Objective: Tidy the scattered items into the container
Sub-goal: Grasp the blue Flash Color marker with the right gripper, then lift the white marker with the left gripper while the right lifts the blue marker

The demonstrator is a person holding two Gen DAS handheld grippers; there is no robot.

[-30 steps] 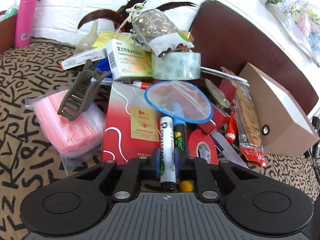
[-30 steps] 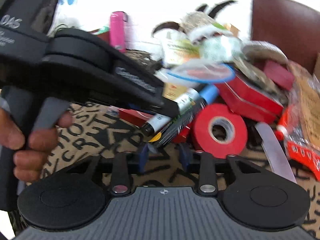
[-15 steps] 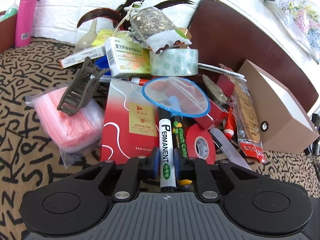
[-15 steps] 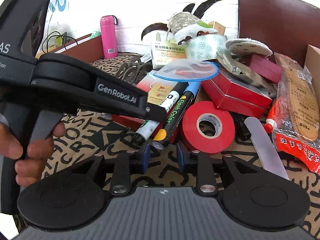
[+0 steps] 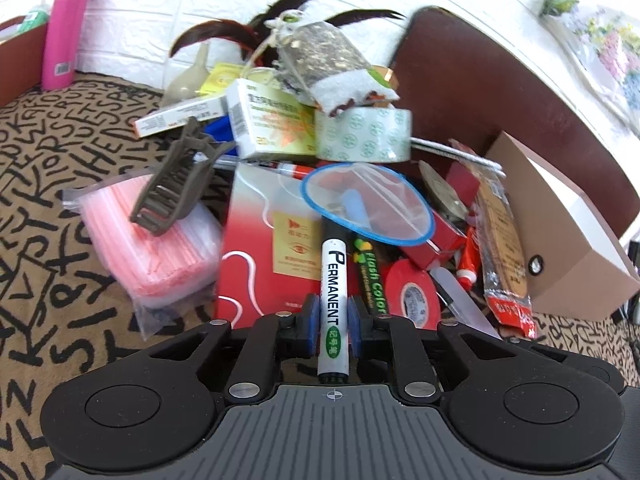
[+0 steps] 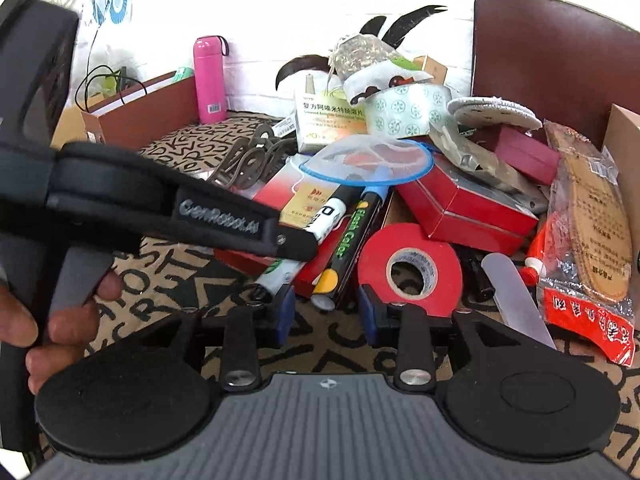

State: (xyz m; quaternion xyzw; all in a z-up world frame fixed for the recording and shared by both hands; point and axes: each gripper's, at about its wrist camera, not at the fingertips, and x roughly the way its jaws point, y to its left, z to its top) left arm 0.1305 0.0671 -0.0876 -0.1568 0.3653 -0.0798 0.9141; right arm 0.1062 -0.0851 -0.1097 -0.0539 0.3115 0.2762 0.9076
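Patterned cloth (image 5: 48, 184) with black letters covers the table, clutter heaped toward a dark red chair back (image 5: 472, 92). Cardboard box (image 5: 560, 240) sits at the right edge of the pile in the left wrist view, open side facing away. Big red carton (image 5: 256, 248) lies flat in the middle, pink mask pack (image 5: 160, 240) just left of it with a brown hair claw (image 5: 176, 184) on top. Red tape roll (image 6: 410, 270) lies flat just right of the markers. Blue-rimmed mesh strainer (image 5: 368, 204) rests over the far ends of both markers. White permanent marker (image 5: 334, 308) lies lengthwise between the left gripper (image 5: 331, 326) pads; blue pads sit tight on both sides of its barrel, clamped on it, the jaws having opened a little earlier in the last second. Black Flash Color marker (image 6: 352, 240) lies just beside the white one, its yellow-tipped end pointing into the gap of the right gripper (image 6: 326, 314). Right jaws have just been opening, stand apart, pads touching nothing, marker tip just ahead of the gap rather than inside it. A hand (image 6: 36, 320) holds the left gripper's handle at the left of the right wrist view.
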